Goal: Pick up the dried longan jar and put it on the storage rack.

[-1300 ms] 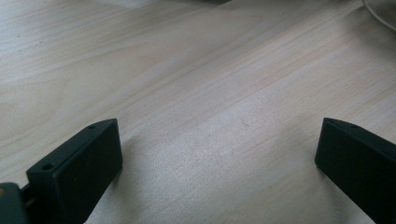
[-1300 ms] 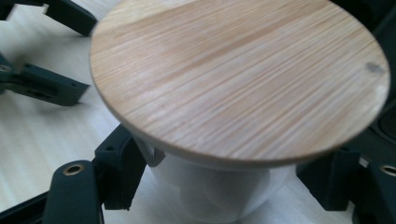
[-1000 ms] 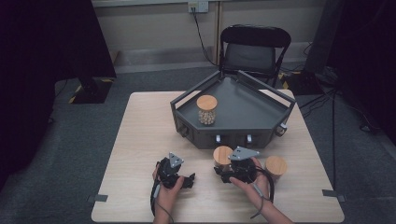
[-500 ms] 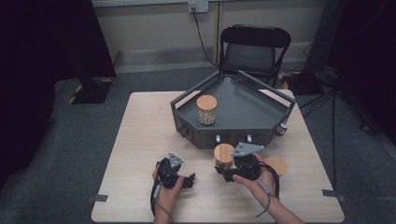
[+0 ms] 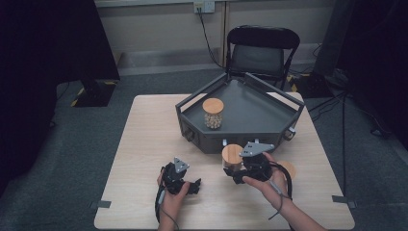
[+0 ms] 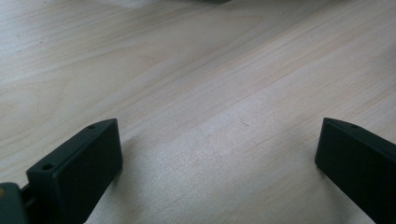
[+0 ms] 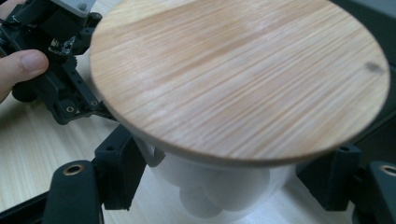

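In the high view my right gripper (image 5: 234,169) is shut on a glass jar with a wooden lid (image 5: 232,153) and holds it just above the table, in front of the dark tray (image 5: 269,108). The right gripper view has both jaws of that gripper (image 7: 224,184) pressed on the jar's glass body under the round lid (image 7: 238,74), with pale round pieces inside. My left gripper (image 5: 193,186) rests low over the table at the front left, open. The left gripper view shows its jaws (image 6: 219,158) wide apart over bare wood.
A second lidded jar (image 5: 212,113) stands inside the tray at its left. A third wooden lid (image 5: 288,169) shows on the table just right of my right hand. The tray's front wall (image 5: 211,142) is close behind the held jar. A chair (image 5: 262,48) stands beyond the table.
My right gripper has risen with the jar, lifting it off the table and a little toward the tray. The left gripper has stayed where it was.
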`<state>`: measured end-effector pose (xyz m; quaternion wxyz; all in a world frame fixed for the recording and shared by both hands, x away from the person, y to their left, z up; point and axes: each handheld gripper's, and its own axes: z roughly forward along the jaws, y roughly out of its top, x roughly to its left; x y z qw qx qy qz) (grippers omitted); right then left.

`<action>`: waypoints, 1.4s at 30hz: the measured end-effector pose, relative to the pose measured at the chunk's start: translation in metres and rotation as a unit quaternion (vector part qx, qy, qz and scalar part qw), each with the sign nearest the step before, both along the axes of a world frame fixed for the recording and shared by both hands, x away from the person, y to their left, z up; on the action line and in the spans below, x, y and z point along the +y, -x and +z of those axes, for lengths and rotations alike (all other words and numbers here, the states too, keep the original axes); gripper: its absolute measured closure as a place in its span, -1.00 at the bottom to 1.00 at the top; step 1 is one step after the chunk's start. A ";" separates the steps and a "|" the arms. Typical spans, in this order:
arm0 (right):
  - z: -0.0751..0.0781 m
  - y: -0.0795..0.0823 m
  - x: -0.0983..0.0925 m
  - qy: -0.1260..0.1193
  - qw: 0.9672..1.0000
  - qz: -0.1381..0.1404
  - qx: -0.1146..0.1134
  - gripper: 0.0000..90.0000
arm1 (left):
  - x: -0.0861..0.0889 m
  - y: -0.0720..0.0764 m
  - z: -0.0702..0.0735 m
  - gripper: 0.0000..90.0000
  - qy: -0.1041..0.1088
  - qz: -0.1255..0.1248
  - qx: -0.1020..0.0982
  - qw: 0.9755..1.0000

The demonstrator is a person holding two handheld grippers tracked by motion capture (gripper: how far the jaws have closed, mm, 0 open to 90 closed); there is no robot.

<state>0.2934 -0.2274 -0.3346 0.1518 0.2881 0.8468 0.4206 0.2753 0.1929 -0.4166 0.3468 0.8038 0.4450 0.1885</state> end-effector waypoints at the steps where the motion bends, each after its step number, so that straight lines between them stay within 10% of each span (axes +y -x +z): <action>1: 0.001 0.000 0.000 0.000 1.000 0.000 -0.001 -0.44 | 0.000 0.000 0.000 -0.99 0.000 0.000 0.000 1.000; 42: 0.051 -0.034 -0.015 -0.013 1.000 -0.009 -0.010 -0.44 | 0.000 0.000 0.000 -1.00 0.000 0.000 0.000 1.000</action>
